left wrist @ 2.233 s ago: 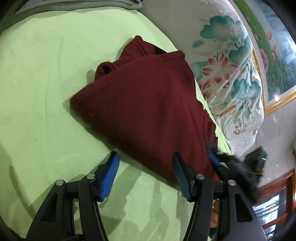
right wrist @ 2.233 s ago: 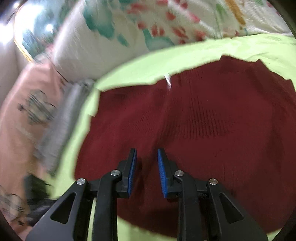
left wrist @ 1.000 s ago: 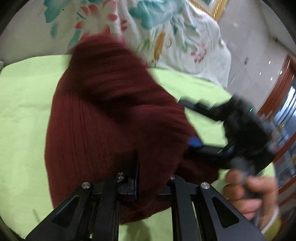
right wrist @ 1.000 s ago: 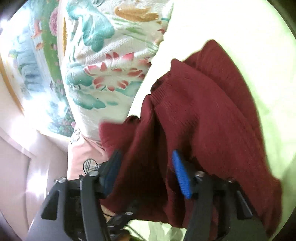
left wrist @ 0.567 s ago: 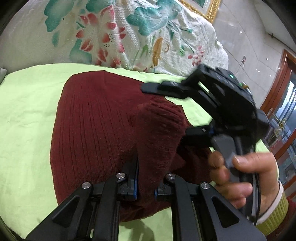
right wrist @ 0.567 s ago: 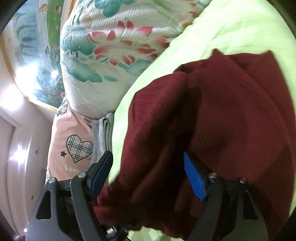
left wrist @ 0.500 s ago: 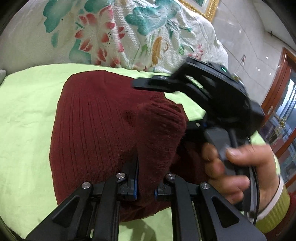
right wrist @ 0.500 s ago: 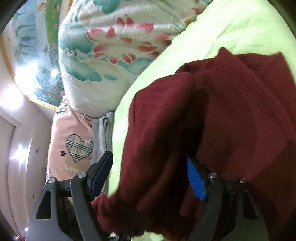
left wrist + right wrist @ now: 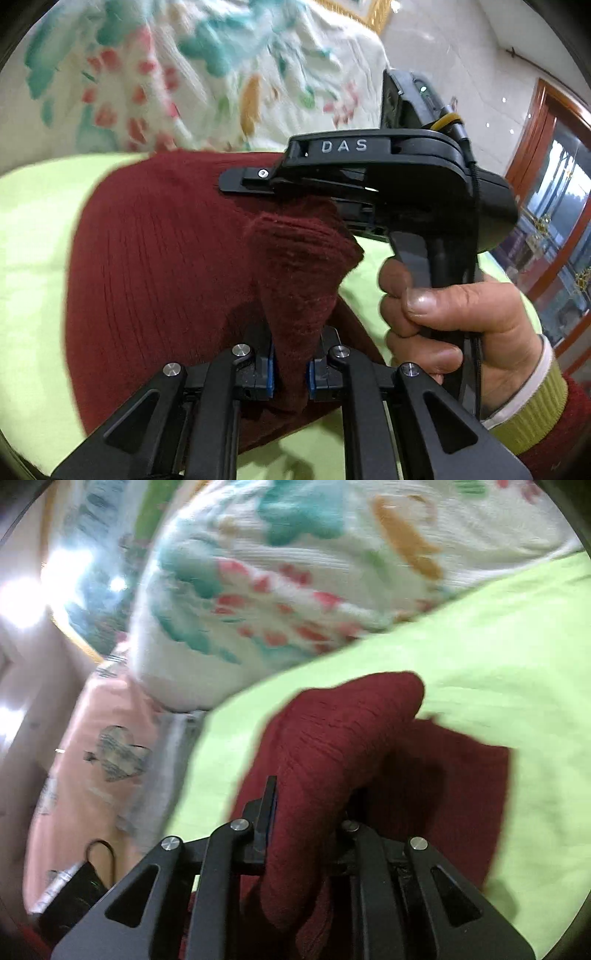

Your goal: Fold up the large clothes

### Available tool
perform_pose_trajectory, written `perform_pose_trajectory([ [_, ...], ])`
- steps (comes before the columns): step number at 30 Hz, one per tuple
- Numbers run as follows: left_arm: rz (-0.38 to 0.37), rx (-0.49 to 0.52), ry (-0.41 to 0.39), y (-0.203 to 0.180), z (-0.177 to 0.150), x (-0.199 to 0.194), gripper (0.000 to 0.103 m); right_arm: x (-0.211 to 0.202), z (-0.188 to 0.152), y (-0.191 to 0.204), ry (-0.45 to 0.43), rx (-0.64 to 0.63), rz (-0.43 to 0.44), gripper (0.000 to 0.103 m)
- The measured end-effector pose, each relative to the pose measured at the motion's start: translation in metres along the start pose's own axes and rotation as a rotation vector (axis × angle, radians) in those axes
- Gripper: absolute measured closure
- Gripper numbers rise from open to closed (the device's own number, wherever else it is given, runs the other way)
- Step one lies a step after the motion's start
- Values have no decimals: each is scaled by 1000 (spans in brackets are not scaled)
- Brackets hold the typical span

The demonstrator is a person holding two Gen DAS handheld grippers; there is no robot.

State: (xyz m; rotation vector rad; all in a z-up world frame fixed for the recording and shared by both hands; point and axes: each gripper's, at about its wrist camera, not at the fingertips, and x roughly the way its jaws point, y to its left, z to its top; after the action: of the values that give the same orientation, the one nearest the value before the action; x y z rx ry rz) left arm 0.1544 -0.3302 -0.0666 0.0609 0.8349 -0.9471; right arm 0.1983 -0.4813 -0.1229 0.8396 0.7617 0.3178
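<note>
Bed under a lime-green sheet [image 9: 33, 229], floral quilt [image 9: 221, 74] heaped behind. Dark red knit sweater [image 9: 166, 258] lying on the sheet, partly doubled over. Left tool [image 9: 290, 369] pressed together on a raised bunch of knit; right tool [image 9: 306, 834] likewise pinching a thick fold. Soft, stretchy, fairly heavy by the look; likely to sag and slip, so best gripped at ribbed edges through doubled layers.

One word reads clearly — "DAS", raised letters on the right tool [image 9: 369, 177] body.
</note>
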Motion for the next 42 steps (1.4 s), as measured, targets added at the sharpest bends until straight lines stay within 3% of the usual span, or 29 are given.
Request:
perform_pose_trajectory([
  [5,-13,9,86,-6,-16,35,93,7,-22,-53,43,87,-68,86],
  [10,-46,40,87,-12,-17,33,93,-11,-24,-58,-14,102,-46,87],
  [14,-39,45,120,-4,-17,33,89,1,-30,-58,19,99,-93,87],
  [16,-55,34,144,-1,-18,19,79,0,-32,-55,13,88,-105,86],
  [18,-70,2,137,4,-20,-1,61,-2,-33,-51,14,75,-119,84],
  [19,-85,-23,122,9,-20,-16,57,-2,-34,-49,19,75,-122,82],
  [22,-61,-100,59,32,-14,-56,28,-5,-36,-46,26,68,-149,77],
  [23,-43,-133,34,45,-9,-66,27,-8,-37,-44,29,70,-162,75],
  [26,7,-202,8,83,1,-83,20,-22,-38,-39,7,79,-171,53],
  [28,32,-247,25,109,11,-77,20,-34,-41,-37,-29,90,-166,27],
  [29,20,-287,45,125,13,-72,20,-40,-42,-37,-47,94,-165,24],
  [35,-119,-435,155,177,11,-23,19,-39,-49,-51,2,173,-140,24],
  [38,-192,-486,184,183,7,-3,13,-34,-50,-59,24,193,-143,24],
  [42,-225,-488,240,182,13,36,15,-25,-50,-65,39,208,-109,24],
])
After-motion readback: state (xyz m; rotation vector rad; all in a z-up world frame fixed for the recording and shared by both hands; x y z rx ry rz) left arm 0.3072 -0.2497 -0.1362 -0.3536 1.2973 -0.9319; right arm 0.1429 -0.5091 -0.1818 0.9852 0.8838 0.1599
